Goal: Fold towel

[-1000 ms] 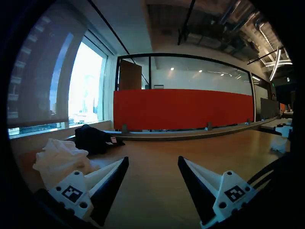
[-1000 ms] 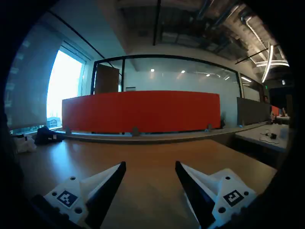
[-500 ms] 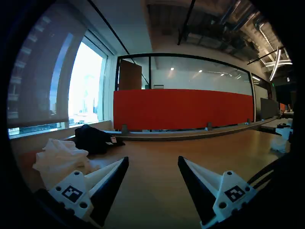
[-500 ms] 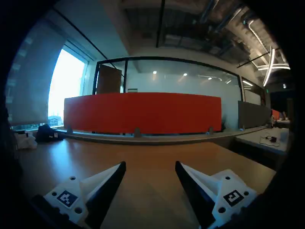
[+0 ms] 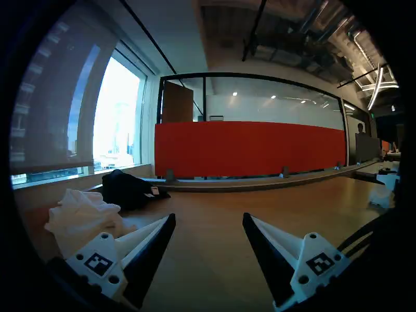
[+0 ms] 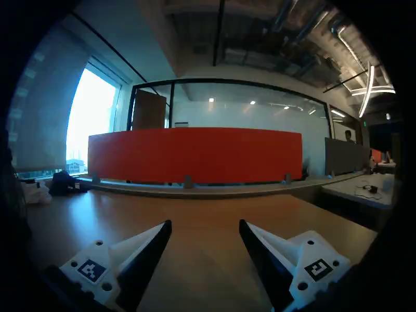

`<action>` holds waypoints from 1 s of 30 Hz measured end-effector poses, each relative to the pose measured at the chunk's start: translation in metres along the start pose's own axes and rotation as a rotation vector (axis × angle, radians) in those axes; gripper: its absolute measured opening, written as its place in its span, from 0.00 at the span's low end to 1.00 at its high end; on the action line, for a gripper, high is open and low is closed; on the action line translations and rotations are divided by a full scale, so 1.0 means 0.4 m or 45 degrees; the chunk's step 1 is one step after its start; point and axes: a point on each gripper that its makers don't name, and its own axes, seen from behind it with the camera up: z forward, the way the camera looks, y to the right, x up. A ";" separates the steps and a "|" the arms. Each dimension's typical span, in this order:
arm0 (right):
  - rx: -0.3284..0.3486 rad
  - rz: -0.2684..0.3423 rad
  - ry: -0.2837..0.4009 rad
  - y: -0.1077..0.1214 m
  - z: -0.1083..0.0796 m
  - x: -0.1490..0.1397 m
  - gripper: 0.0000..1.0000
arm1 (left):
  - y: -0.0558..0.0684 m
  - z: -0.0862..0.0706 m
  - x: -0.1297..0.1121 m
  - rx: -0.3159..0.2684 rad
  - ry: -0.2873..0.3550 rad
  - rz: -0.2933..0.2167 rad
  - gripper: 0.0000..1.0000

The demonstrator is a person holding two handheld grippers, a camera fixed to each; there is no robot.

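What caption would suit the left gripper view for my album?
Left gripper, jaws open, over a wooden table; crumpled white towel and black bundle lie ahead at left.

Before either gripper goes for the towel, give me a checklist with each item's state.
1. Left gripper jaws open and empty: ok.
2. Right gripper jaws open and empty: ok.
3. Towel found, on the table to the left gripper's left: ok.
4. Towel lying flat: not ok, it is crumpled.
5. Towel clear of the black bundle behind it: cannot tell.
6. Bare table ahead for spreading: ok.
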 end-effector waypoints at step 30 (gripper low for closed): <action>0.000 0.002 0.000 0.001 0.003 -0.003 1.00 | -0.003 -0.005 0.012 0.000 -0.002 -0.002 0.96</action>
